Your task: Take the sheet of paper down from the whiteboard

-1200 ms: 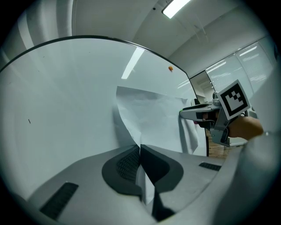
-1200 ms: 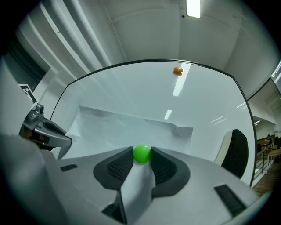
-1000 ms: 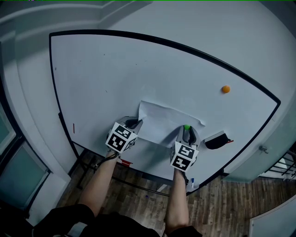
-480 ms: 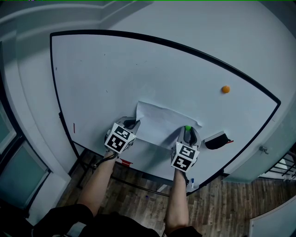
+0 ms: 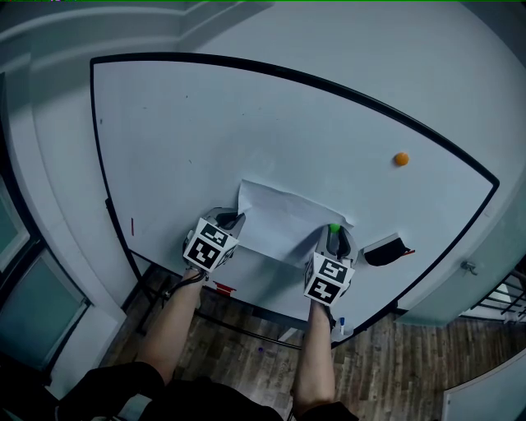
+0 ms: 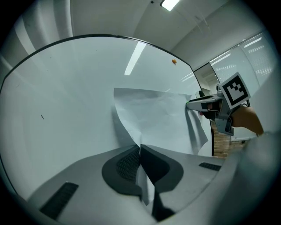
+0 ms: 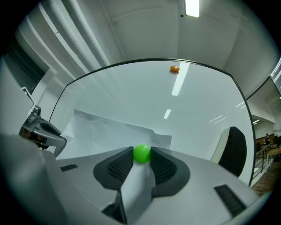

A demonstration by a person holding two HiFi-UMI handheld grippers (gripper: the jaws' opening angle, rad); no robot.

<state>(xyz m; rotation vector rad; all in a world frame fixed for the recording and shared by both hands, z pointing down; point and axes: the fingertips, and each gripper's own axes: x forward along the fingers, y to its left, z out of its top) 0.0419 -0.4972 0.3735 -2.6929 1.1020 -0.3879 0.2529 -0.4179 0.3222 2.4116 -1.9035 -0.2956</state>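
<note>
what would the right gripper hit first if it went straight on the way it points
Most likely the sheet of paper on the whiteboard, right behind the green magnet its fingers hold; whether the magnet already touches it is unclear.

Orange magnet [image 5: 400, 159] upper right of head view. Black eraser [image 5: 383, 250] below it, right of centre. Small red item [image 5: 223, 288] lower centre-left. Wood plank floor [image 5: 394, 370] bottom right. Ceiling light [image 7: 192, 8] top of right gripper view.

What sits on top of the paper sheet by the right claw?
A green magnet, pinched between the right claw's jaws. The whiteboard patch behind the sheet is covered.
</note>
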